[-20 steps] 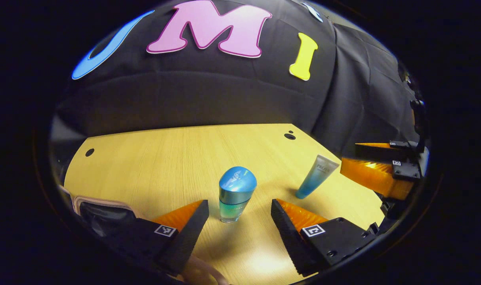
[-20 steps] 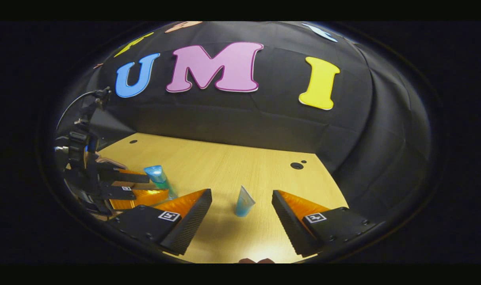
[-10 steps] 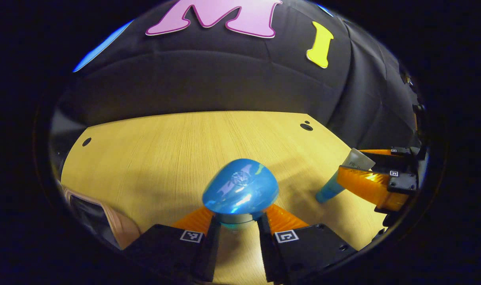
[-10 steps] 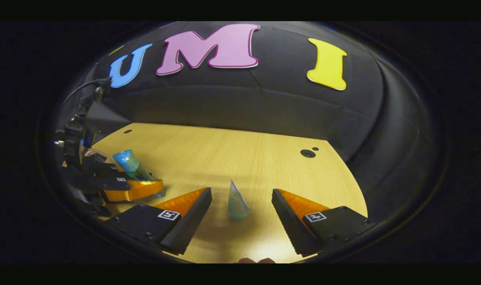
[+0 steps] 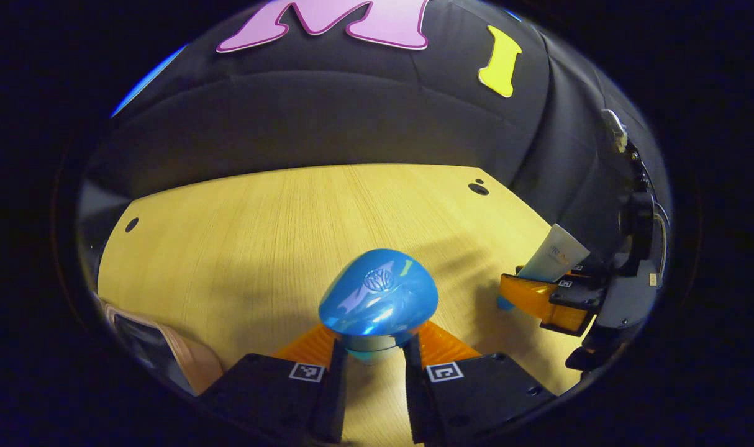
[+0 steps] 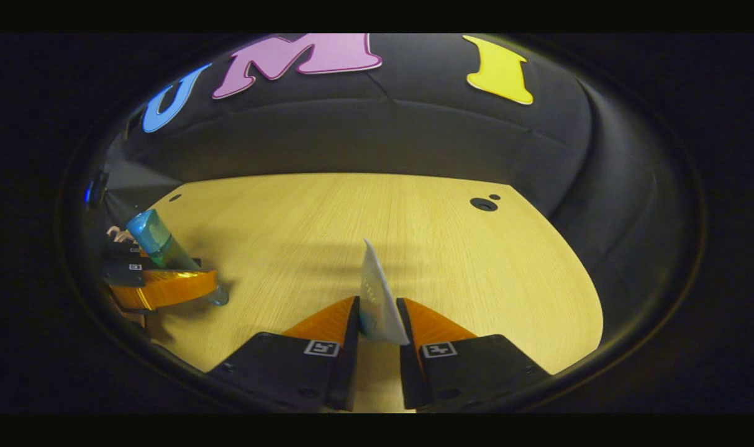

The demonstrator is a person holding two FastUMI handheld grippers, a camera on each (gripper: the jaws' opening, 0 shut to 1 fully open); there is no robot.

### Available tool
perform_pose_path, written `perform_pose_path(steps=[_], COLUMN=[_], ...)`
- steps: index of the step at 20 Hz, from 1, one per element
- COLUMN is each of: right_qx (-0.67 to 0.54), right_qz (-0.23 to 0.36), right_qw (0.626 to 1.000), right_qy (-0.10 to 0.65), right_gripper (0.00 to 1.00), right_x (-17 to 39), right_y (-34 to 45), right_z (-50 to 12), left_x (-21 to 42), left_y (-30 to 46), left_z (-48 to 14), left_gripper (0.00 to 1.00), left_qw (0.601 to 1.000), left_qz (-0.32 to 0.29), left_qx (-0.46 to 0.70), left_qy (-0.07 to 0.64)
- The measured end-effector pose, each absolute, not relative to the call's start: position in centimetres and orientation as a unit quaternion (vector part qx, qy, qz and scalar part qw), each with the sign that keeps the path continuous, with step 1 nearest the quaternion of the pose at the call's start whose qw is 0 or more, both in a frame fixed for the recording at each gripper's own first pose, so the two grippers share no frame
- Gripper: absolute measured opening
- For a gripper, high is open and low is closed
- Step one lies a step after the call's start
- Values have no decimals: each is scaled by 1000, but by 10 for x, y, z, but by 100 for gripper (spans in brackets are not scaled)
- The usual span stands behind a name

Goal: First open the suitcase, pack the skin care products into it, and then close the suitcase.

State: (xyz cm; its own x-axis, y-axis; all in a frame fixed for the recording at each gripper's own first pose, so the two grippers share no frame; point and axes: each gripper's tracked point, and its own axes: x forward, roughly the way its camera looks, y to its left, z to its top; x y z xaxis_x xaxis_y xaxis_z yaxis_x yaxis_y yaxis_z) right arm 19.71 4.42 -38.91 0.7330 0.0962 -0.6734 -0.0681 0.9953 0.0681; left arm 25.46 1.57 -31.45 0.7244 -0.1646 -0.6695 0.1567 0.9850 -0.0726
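In the left gripper view my left gripper (image 5: 373, 354) is shut on a blue-capped bottle (image 5: 378, 300), which stands upright between its fingers on the wooden table (image 5: 277, 230). To the right the right gripper (image 5: 548, 292) clasps a white and blue tube (image 5: 556, 261). In the right gripper view my right gripper (image 6: 377, 332) is shut on that tube (image 6: 377, 298), whose crimped end points up. At the left edge there, the left gripper (image 6: 159, 287) holds the bottle (image 6: 159, 242). The suitcase (image 5: 166, 344), pink-edged, peeks in at the lower left of the left gripper view.
The table has small round holes near its far corners (image 5: 478, 187) (image 6: 484, 203). The black cloth wall (image 5: 327, 118) rises right behind the table's far edge.
My right gripper has moved forward and shut on the tube, which a second ago stood between open fingers. My left gripper shut on the bottle half a second ago and still holds it.
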Motion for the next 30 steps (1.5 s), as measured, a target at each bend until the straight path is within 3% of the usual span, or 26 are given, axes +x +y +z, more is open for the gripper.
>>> perform_pose_path(steps=[1, 2, 3, 4, 8, 9, 11, 17, 23, 30], right_qx=[25, 27, 26, 23, 39, 37, 41, 63, 54, 34], right_qz=[46, 47, 50, 47, 72, 80, 100, 144, 165, 188], right_qw=[930, 934, 937, 941, 949, 951, 952, 942, 935, 925], right_qy=[363, 354, 346, 335, 305, 297, 286, 297, 308, 329], right_gripper=[36, 24, 34, 24, 23, 29, 29, 28, 29, 28], right_x=[195, 194, 190, 182, 147, 139, 122, 85, 53, 28], right_y=[46, 46, 47, 46, 66, 72, 90, 152, 184, 217], right_z=[-384, -375, -363, -348, -297, -286, -269, -259, -244, -238], left_x=[249, 247, 242, 236, 181, 161, 122, 30, -18, -24], left_y=[15, 13, 11, 12, 56, 78, 124, 234, 259, 264], left_z=[-309, -297, -278, -258, -196, -187, -178, -239, -322, -354], left_gripper=[45, 46, 44, 42, 43, 43, 43, 43, 44, 46], left_qw=[924, 925, 926, 928, 918, 913, 898, 838, 753, 745], left_qz=[-93, -101, -115, -129, -157, -154, -135, -53, -7, -11], left_qx=[-11, -23, -40, -52, -24, -9, 5, -20, -51, -59], left_qy=[371, 367, 356, 347, 363, 378, 418, 542, 656, 665])
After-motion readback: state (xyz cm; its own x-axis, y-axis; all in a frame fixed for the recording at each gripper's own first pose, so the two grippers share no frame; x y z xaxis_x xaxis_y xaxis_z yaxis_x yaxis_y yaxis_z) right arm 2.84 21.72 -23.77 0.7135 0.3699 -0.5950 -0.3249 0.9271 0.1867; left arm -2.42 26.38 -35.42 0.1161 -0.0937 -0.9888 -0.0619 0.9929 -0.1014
